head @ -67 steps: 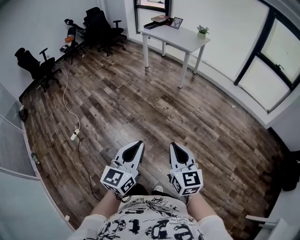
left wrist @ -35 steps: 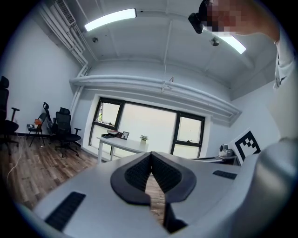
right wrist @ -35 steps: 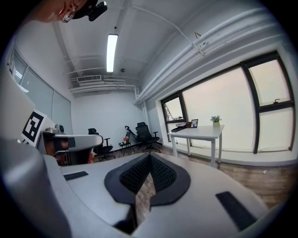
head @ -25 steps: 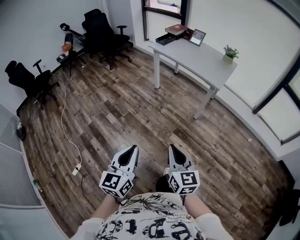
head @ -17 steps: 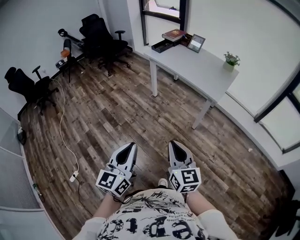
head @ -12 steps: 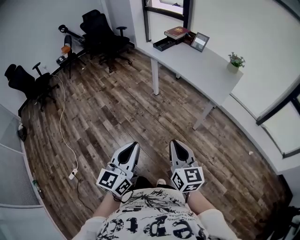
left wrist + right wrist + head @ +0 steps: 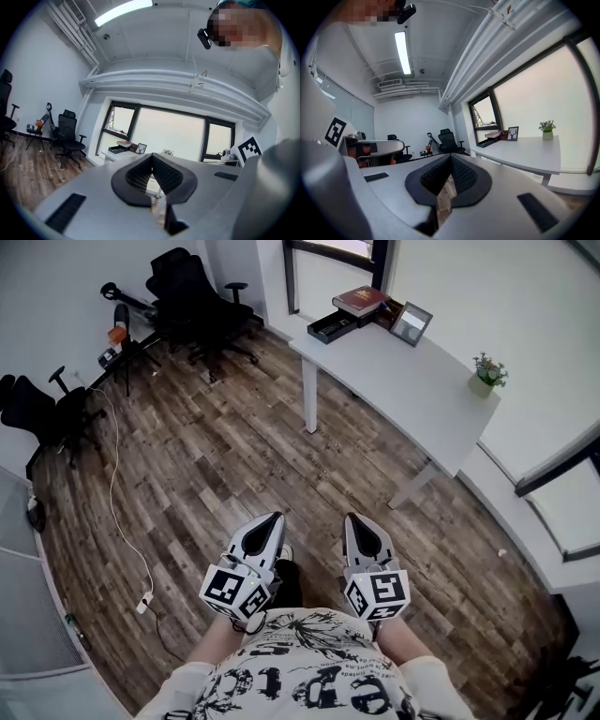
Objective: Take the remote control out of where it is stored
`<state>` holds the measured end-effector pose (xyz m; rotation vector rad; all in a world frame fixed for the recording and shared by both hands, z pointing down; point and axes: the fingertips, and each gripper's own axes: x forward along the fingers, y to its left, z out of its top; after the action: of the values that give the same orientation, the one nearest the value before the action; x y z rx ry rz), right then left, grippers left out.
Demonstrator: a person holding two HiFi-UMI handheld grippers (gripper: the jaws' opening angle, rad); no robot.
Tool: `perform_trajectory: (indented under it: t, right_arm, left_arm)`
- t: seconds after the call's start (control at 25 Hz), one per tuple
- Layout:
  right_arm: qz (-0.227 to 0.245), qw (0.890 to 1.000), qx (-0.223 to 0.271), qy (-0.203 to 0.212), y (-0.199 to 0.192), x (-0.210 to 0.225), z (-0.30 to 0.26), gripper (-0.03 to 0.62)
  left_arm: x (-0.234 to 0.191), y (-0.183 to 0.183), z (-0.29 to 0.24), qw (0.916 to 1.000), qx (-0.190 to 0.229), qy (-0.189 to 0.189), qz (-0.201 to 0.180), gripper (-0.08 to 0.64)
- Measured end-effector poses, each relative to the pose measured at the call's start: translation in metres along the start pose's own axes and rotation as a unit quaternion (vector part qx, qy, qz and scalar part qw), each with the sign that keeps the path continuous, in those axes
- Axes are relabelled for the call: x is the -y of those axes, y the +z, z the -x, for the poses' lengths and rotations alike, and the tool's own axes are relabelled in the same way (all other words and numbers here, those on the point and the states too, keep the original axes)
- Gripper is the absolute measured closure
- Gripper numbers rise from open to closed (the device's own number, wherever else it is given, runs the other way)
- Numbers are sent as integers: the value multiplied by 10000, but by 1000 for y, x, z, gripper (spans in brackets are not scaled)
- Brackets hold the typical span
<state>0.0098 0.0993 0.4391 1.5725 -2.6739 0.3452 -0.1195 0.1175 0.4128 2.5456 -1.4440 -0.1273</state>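
No remote control shows in any view. A white table (image 7: 412, 395) stands ahead by the window, with a black tray (image 7: 330, 327), a dark red book (image 7: 360, 300), a picture frame (image 7: 412, 323) and a small potted plant (image 7: 487, 369) on it. What lies in the tray I cannot tell. My left gripper (image 7: 275, 519) and right gripper (image 7: 352, 519) are held side by side in front of my body, above the wooden floor and well short of the table. Both point forward, shut, with nothing between the jaws. The left gripper (image 7: 151, 157) and the right gripper (image 7: 450, 158) show pads meeting at the tips.
Black office chairs (image 7: 192, 296) stand in the far left corner, another chair (image 7: 37, 413) at the left wall. A white cable with a power strip (image 7: 142, 602) runs along the floor at left. Wooden floor (image 7: 234, 446) lies between me and the table.
The person has walked toward the table, which now sits nearer and larger in the head view. Both grippers stay shut and side by side in front of the body.
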Motion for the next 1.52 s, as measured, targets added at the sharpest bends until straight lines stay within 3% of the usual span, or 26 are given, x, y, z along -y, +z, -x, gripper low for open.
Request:
perform_trajectory:
  t: [0.28,0.52,0.72,0.84,1.04,1.4,1.52]
  right_arm:
    - [347,9977,119,-578,40,9,-127,591]
    - [438,9977,43,-520,47,-14,-233,591]
    - [521,9972,-129,-527,47,5,-284,591]
    - [476,9963,-52,-718,52,32,-315,591]
    - [421,9978,-12,-516,61,74,-370,591]
    - [658,9972,356,-8,128,173,-473,591]
    - [666,9971,366,-50,141,221,-501,591]
  left_arm:
    - [-118,48,-84,9995,35,-322,-61,551]
    - [-208,82,-127,9984,151,-537,-37,551]
    - [-240,73,-162,9974,-106,-701,106,551]
    - [-258,65,-194,9984,-277,-498,11,551]
    - [-296,60,-252,9987,-422,264,-69,551]
    - [-317,94,-401,9973,-347,527,-384,551]
    - [-323,98,-454,9983,-184,496,-225,551]
